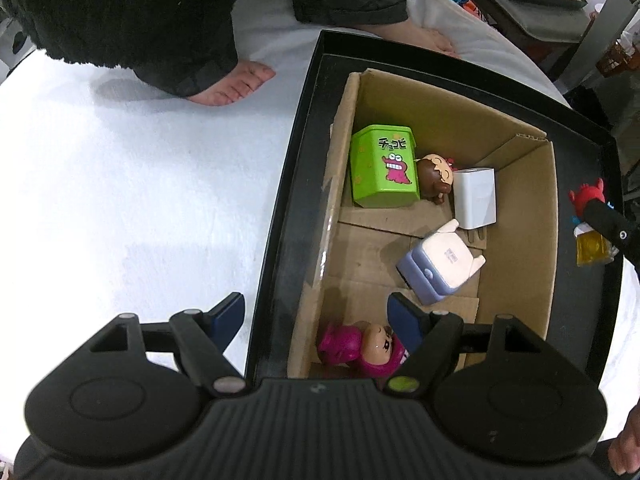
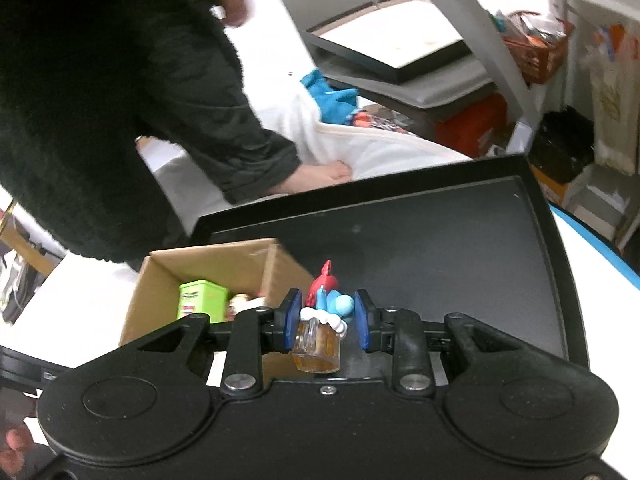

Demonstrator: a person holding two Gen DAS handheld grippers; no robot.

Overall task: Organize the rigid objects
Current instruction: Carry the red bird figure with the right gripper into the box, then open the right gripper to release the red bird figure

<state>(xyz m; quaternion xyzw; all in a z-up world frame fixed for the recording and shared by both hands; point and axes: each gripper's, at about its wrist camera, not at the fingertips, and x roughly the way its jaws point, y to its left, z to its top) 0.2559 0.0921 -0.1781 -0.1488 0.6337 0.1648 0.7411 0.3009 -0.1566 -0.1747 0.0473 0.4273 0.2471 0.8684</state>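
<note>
An open cardboard box stands in a black tray. In it lie a green tin, a brown-haired figure, a white charger cube, a purple and cream toy and a pink figure. My left gripper points straight down over the box's near left wall, open and holding nothing. My right gripper is shut on a small red and blue figure on an amber mug, held above the tray beside the box. The left wrist view shows that figure at the right edge.
The tray rests on a white cloth. A person in dark fluffy clothes stands barefoot just beyond the tray. Black picture frames, an orange crate and shelf clutter fill the back right.
</note>
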